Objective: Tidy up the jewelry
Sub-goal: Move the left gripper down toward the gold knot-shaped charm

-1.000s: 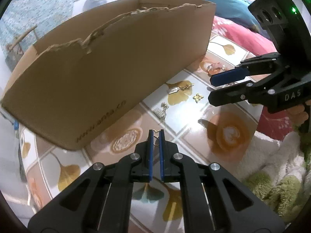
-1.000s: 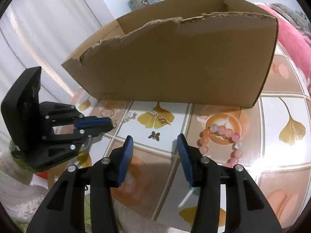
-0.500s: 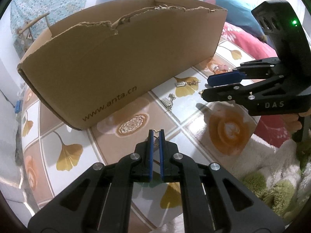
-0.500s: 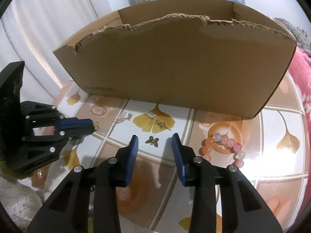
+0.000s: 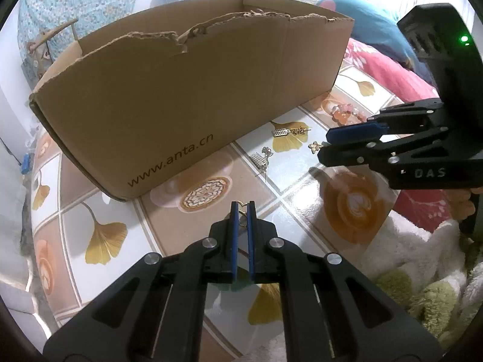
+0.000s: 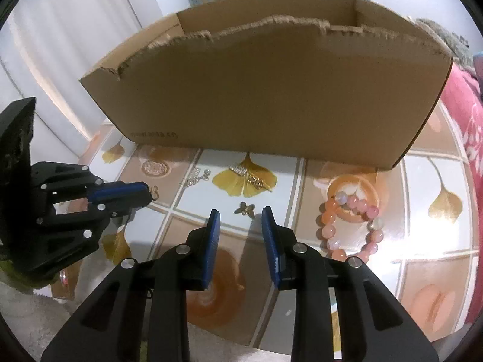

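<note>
My left gripper (image 5: 243,205) is shut on a small gold earring (image 5: 241,203), held above the patterned table; it also shows in the right wrist view (image 6: 145,191) with the earring (image 6: 154,192) at its tip. My right gripper (image 6: 240,220) is open, just short of a gold butterfly charm (image 6: 245,208) on the table; it shows in the left wrist view (image 5: 324,141) by the charm (image 5: 315,147). A silver earring (image 5: 262,158) and a gold-and-silver earring pair (image 6: 249,176) lie nearby. A pink bead bracelet (image 6: 351,226) lies to the right.
A large open cardboard box (image 5: 193,90) with a torn rim stands behind the jewelry, also in the right wrist view (image 6: 271,90). Fluffy white and green fabric (image 5: 422,271) lies at the table's near edge. Pink and blue bedding (image 5: 386,63) lies at the far right.
My left gripper has pulled back and lifted with the earring, so more of the box shows. My right gripper has moved forward toward the butterfly charm and narrowed a little.
</note>
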{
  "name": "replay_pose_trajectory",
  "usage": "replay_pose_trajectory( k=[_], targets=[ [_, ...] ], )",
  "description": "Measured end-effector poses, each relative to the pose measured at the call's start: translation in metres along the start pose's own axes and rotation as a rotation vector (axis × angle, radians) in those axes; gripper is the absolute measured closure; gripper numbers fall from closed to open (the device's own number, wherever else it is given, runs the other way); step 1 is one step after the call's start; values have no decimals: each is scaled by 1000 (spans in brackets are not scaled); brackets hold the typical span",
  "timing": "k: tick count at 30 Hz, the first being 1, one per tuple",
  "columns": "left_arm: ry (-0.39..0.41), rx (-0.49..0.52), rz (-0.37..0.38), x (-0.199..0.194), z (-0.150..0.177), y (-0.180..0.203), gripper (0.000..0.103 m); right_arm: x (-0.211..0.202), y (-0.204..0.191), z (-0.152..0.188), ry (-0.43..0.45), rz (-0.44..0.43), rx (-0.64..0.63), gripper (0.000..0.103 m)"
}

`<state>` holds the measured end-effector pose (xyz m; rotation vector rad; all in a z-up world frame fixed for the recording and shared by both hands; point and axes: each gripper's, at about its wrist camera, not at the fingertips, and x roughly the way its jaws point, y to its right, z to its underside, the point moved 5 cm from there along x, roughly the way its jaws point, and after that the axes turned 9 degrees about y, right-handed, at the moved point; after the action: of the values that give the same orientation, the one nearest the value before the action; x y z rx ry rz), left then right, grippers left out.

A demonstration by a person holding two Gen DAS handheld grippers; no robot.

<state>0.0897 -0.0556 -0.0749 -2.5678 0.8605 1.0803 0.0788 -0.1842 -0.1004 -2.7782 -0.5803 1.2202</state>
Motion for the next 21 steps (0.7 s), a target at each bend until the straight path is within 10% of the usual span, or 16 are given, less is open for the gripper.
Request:
replay_pose_trajectory(
  k=[21],
  targets=[
    [16,-32,-7,1,0,2,98,-14,17,0,60,-8,43,75]
  ],
)
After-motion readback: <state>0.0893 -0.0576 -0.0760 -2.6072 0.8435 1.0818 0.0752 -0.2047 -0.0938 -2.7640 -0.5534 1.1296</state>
